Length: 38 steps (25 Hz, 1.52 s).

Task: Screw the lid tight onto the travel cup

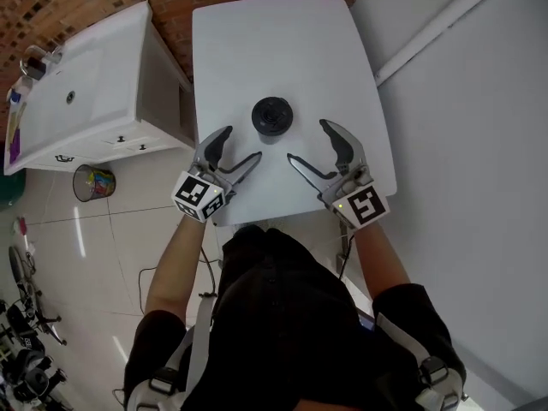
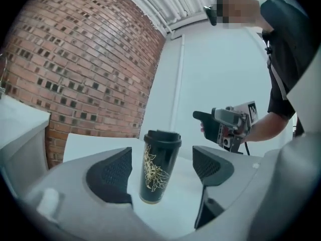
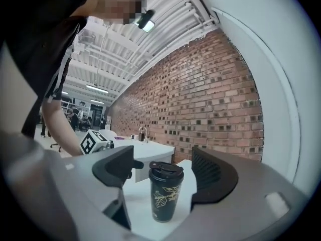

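A black travel cup [image 1: 272, 116] with a gold leaf pattern stands upright on the white table [image 1: 257, 50], its black lid [image 3: 166, 169] sitting on top. My left gripper [image 1: 242, 144] hovers just short of the cup on its near left, open and holding nothing. My right gripper [image 1: 308, 141] mirrors it on the near right, also open and empty. In the left gripper view the cup [image 2: 159, 167] stands beyond the gap between the spread jaws, untouched. The right gripper view shows the cup [image 3: 165, 192] the same way, clear of both pads.
A white cabinet [image 1: 86, 92] stands left of the table, with a small bin [image 1: 92, 182] on the tiled floor beside it. A brick wall [image 2: 75, 64] runs behind. The table's near edge [image 1: 282, 217] lies just under my grippers. A pale wall [image 1: 479, 127] is at the right.
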Each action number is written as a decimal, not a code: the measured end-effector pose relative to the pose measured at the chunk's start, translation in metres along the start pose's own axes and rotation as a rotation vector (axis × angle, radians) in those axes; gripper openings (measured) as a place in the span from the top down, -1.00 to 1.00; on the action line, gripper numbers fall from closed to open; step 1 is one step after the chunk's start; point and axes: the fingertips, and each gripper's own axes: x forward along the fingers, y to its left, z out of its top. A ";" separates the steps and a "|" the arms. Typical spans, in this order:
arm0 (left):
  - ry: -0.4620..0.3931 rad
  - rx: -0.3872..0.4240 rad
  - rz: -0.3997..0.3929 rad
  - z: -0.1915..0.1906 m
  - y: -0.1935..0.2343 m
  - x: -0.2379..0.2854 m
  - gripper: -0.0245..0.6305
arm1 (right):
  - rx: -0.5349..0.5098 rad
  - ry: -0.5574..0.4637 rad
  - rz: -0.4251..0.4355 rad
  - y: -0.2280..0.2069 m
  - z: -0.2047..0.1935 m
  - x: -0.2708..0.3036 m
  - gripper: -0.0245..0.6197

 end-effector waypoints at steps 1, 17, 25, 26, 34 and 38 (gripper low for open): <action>-0.008 0.001 0.002 0.007 -0.004 -0.006 -0.24 | 0.008 -0.004 -0.008 0.000 0.001 -0.009 -0.17; 0.004 0.098 -0.017 0.041 -0.065 -0.148 0.92 | 0.100 -0.071 -0.100 0.130 0.036 -0.048 0.30; -0.085 0.021 -0.038 0.064 -0.080 -0.209 0.92 | 0.082 -0.045 -0.103 0.186 0.050 -0.044 0.33; -0.086 0.030 -0.035 0.069 -0.079 -0.212 0.92 | 0.078 -0.054 -0.102 0.188 0.056 -0.042 0.33; -0.109 0.091 0.015 0.089 -0.087 -0.213 0.92 | 0.035 -0.113 -0.050 0.183 0.073 -0.060 0.43; -0.141 0.076 0.025 0.104 -0.088 -0.207 0.92 | 0.022 -0.095 -0.031 0.174 0.085 -0.065 0.44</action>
